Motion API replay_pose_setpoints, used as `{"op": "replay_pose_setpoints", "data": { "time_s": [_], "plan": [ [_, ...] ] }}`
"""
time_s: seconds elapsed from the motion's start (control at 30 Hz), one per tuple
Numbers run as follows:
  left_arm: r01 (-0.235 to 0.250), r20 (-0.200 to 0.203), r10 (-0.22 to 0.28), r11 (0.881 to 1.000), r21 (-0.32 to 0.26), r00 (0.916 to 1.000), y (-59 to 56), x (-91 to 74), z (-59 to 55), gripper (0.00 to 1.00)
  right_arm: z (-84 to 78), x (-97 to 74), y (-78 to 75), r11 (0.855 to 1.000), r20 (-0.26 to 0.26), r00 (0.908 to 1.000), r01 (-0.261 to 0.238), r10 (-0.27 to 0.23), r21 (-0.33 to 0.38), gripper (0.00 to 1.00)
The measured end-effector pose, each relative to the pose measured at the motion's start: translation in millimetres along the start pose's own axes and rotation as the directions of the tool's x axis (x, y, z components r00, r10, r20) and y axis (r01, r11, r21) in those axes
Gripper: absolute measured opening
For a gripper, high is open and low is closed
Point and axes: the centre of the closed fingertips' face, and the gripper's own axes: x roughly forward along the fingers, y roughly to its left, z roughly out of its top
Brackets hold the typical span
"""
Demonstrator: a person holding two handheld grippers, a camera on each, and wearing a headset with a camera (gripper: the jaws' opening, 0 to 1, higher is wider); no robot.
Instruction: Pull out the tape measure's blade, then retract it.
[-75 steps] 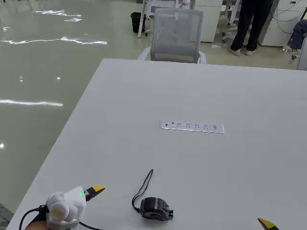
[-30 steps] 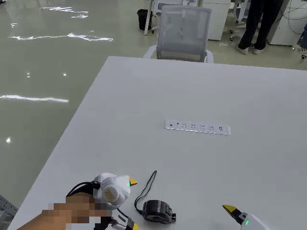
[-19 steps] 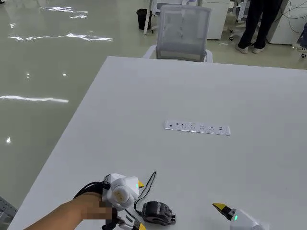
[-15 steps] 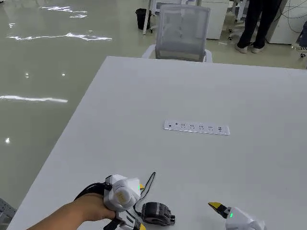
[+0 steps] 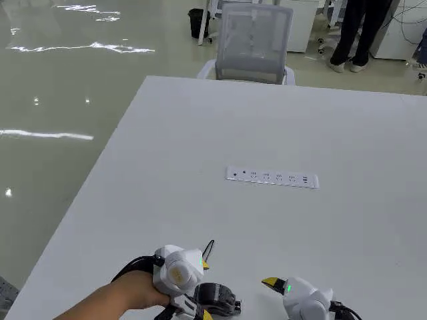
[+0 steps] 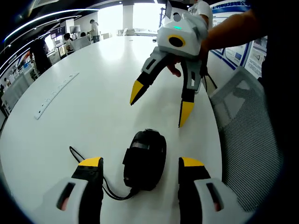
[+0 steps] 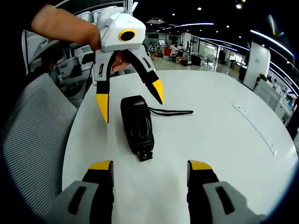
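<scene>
Bench [image 5: 280, 127]: smooth matt white top | tape measure [image 5: 215, 297], near edge: black plastic case, dull sheen; thin black cord [image 7: 170, 112] | left gripper [image 7: 131, 100], right gripper [image 6: 161, 101]: glossy white plastic shells, black jaws, yellow tips | chair [image 5: 253, 33], beyond far edge: grey mesh back | floor [image 5: 67, 80]: glossy, mirroring lights

tape measure [image 7: 138, 123] on table [image 5: 200, 133], seemingly near front edge | power strip [image 5: 272, 178] behind it
</scene>
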Motion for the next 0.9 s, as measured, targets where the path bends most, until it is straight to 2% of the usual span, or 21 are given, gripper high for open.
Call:
{"op": "replay_pose_setpoints", "data": {
  "time_s": [0.13, 0.27, 0.37, 0.6, 0.7, 0.8, 0.9],
  "plan": [
    [0.016, -0.015, -0.015, 1.000, 0.015, 0.9998, -2.1, 4.4, 0.9, 0.58, 0.8, 7.4, 0.2, 0.999, -0.021, 0.9993, -0.030, 0.030, -0.020, 0.58],
    [0.026, -0.044, -0.026, 1.000, 0.014, 0.9987, -3.6, 10.4, -3.8, 0.56, 1.3, 13.5, 2.9, 0.998, -0.049, 0.9970, -0.062, 0.060, -0.032, 0.53],
    [0.022, -0.052, -0.022, 1.000, 0.006, 0.9984, -3.7, 13.2, -3.5, 0.46, 1.5, 16.8, 6.3, 0.995, -0.070, 0.9944, -0.083, 0.079, -0.055, 0.47],
    [0.035, -0.079, -0.034, 0.999, 0.002, 0.9963, -5.5, 18.3, -3.3, 0.47, -2.3, 27.7, 11.3, 0.988, -0.102, 0.9891, -0.117, 0.106, -0.102, 0.47],
    [0.045, -0.088, -0.044, 0.999, 0.013, 0.9951, -6.2, 19.4, -3.8, 0.43, -3.7, 30.0, 14.3, 0.984, -0.115, 0.9858, -0.136, 0.123, -0.116, 0.42],
    [0.033, -0.102, -0.031, 0.999, 0.015, 0.9943, -3.2, 21.3, -6.6, 0.37, -5.4, 32.0, 15.2, 0.979, -0.134, 0.9827, -0.146, 0.127, -0.141, 0.39],
    [0.035, -0.109, -0.033, 0.999, 0.022, 0.9935, -3.6, 22.3, -7.7, 0.37, -7.2, 33.9, 14.8, 0.977, -0.147, 0.9799, -0.156, 0.134, -0.148, 0.36]
  ]
}}
